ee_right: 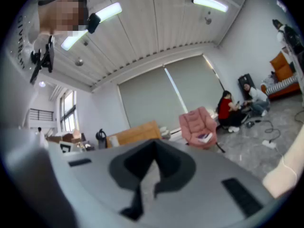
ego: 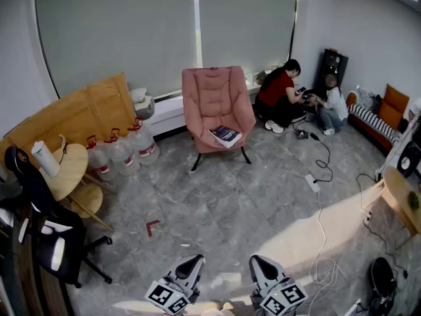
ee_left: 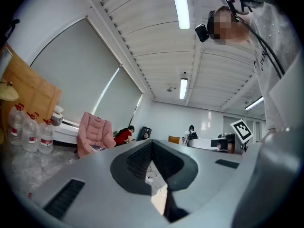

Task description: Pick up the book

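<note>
The book (ego: 225, 135) has a dark blue cover and lies on the seat of a pink armchair (ego: 217, 101) across the room, in front of the window blinds. In the left gripper view the book (ee_left: 97, 147) is tiny on the chair (ee_left: 95, 132). The right gripper view shows the same book (ee_right: 205, 137) on its seat (ee_right: 198, 125). My left gripper (ego: 189, 266) (ee_left: 152, 144) and right gripper (ego: 266, 266) (ee_right: 154, 141) are side by side at the bottom of the head view, far from the chair. Both point level with their jaws together and nothing between them.
Several water jugs (ego: 122, 151) stand left of the chair, before a leaning wooden board (ego: 72, 114). A round wooden table (ego: 69, 170) and a black office chair (ego: 46, 229) are at the left. Two people (ego: 289, 97) sit on the floor at the back right. Cables and a power strip (ego: 312, 183) cross the floor at right.
</note>
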Available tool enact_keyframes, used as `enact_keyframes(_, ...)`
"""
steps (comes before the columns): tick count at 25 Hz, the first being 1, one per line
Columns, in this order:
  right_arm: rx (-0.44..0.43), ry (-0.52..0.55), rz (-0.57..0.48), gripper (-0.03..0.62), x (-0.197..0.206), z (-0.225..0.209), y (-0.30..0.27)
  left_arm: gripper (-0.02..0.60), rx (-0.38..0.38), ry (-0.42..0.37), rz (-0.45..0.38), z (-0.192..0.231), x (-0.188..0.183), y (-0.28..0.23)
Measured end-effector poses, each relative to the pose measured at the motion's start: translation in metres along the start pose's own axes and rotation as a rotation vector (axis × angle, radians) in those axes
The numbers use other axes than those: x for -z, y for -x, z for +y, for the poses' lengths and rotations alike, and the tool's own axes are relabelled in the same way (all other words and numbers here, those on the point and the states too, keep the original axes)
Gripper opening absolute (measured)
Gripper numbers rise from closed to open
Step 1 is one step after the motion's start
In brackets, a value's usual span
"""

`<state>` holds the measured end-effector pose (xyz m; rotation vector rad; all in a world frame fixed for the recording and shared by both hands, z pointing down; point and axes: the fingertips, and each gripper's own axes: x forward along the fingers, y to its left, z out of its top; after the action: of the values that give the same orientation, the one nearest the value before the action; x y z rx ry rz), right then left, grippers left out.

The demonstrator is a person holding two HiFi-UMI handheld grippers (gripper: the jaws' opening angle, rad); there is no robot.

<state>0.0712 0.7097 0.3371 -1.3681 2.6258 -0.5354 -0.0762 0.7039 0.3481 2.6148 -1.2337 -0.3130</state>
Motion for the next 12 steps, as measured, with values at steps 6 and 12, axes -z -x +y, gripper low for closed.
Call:
enact_keyframes(6, -0.022, 0.027, 0.02, 0.011, -0.002, 0.001, 0.001, 0.011, -0.024, 0.004, -0.012, -0.004, -0.001, -0.005)
enact_keyframes(12, -0.042, 0.041, 0.02, 0.011, -0.004, -0.008, 0.01, 0.011, -0.046, 0.001, -0.028, -0.015, 0.002, -0.007)
